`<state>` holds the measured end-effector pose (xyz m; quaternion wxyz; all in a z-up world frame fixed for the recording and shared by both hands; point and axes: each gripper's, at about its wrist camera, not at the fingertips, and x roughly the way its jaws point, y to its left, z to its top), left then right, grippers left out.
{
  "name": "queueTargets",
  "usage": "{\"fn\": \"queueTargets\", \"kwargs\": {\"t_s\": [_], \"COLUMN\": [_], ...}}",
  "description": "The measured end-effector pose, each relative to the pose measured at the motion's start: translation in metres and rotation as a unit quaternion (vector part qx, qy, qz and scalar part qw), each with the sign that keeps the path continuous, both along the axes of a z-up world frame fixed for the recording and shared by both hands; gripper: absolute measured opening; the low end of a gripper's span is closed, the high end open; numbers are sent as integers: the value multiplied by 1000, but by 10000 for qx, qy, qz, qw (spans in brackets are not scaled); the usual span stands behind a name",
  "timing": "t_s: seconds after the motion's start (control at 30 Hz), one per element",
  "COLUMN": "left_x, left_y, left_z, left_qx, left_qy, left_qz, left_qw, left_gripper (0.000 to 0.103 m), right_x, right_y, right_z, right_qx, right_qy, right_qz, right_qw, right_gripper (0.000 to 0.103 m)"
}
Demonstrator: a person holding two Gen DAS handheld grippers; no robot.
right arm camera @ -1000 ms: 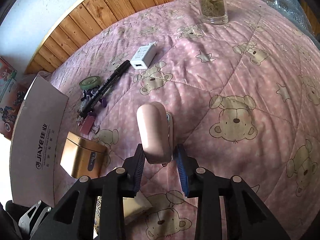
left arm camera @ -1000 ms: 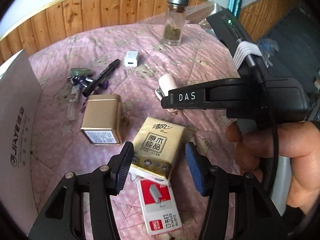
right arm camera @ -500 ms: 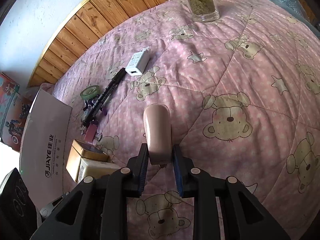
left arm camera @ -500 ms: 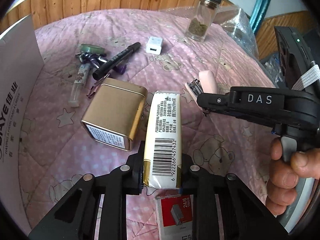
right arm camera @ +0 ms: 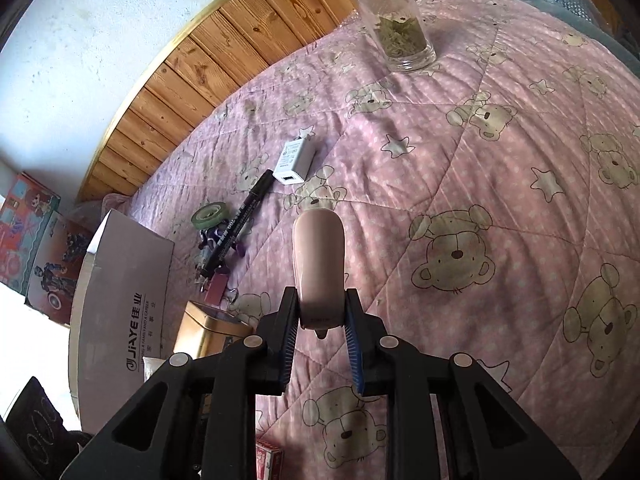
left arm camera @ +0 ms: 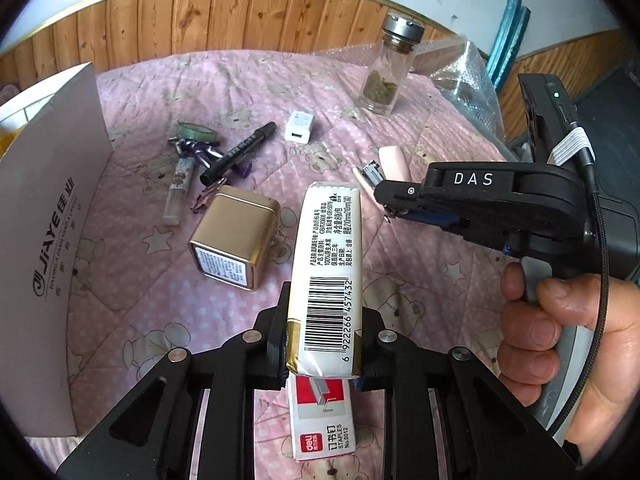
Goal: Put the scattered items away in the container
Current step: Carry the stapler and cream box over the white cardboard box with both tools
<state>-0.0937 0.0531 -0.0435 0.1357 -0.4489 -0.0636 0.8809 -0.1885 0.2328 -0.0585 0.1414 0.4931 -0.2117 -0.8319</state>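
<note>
Both grippers loaded: tissue pack in my left, pink stapler in my right.

My left gripper [left arm camera: 324, 344] is clamped on the tissue pack [left arm camera: 328, 264], barcode side up, clear of the pink quilt [left arm camera: 132, 272] and above the staples box [left arm camera: 324, 424]; the gold tin [left arm camera: 234, 236] lies just left of it. My right gripper [right arm camera: 320, 332] is clamped on the pink stapler [right arm camera: 319, 268], its rounded end pointing away from me. The white carton [left arm camera: 52, 216] stands open at the left edge. Marker [left arm camera: 240, 152], charger [left arm camera: 300, 132], tape roll [left arm camera: 198, 131] and glass jar [left arm camera: 386, 76] lie on the quilt.
</note>
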Motion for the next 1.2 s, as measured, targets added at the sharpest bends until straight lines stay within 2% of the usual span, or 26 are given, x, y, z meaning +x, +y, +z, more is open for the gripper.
{"fn": "queueTargets", "kwargs": {"t_s": [0.23,0.5,0.7,0.93,1.2], "left_x": [12,16,18,20,20], "left_y": [-30,-64,-89,-123,-158], "left_z": [25,52,68,82,95], "left_qx": [63,90,74,73,-2], "left_qy": [229,461,494,497,501], "left_qz": [331,719,883,1180,1304], "left_qw": [9992,9963,9948,9917,9902], "left_gripper": [22,22,22,22,22], "right_x": [12,39,63,75,86], "right_y": [-21,-46,-61,-77,-98], "right_z": [12,22,41,56,73], "right_qx": [130,738,1038,1055,1105], "right_qy": [290,798,1122,1227,1355], "right_qz": [292,561,757,845,969], "right_qw": [9991,9925,9853,9832,9798], "right_gripper": [24,24,24,24,23]}}
